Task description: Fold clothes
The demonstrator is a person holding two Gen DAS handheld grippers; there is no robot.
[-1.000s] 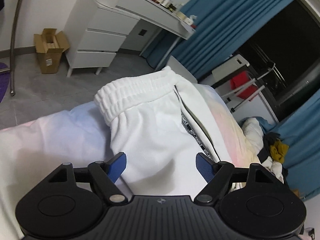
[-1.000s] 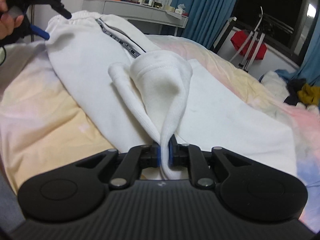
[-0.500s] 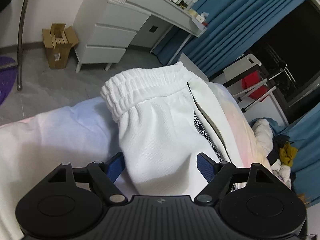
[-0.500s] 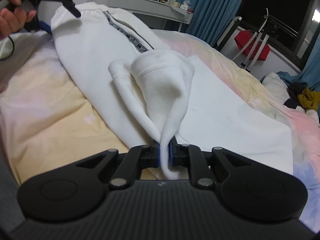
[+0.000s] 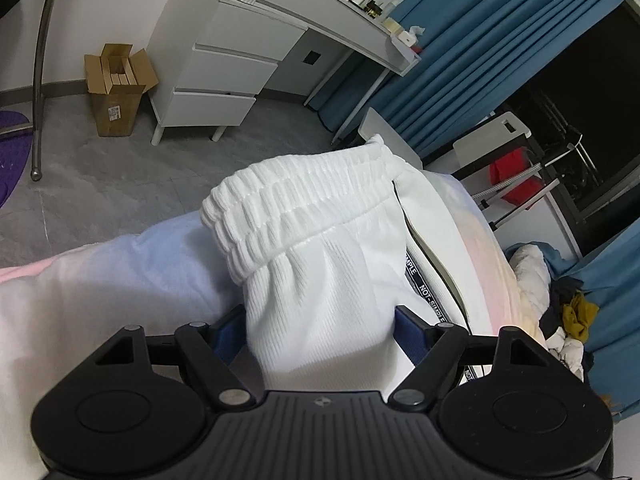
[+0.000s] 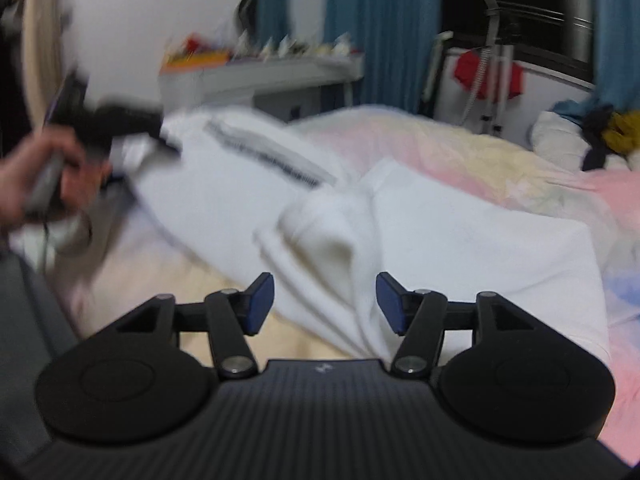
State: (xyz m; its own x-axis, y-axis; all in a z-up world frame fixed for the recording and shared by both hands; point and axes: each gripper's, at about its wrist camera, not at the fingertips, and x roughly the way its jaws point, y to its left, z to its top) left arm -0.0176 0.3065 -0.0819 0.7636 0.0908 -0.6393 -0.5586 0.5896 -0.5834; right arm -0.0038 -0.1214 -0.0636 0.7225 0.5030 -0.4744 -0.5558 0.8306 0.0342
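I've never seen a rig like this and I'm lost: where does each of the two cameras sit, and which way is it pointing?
Left wrist: on the left gripper, facing along its fingers over the white trousers toward a white desk; only the gripper shows.
Right wrist: on the right gripper, jaws open, looking up the bed along the trousers; blurred, the person's left hand shows holding the other gripper.
Shared: trousers, bed, desk, blue curtains.

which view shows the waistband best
The left wrist view: the waistband sits sharp and close, its ribbing clear, just beyond the left gripper. In the right wrist view it is a far-off blur beside that gripper.
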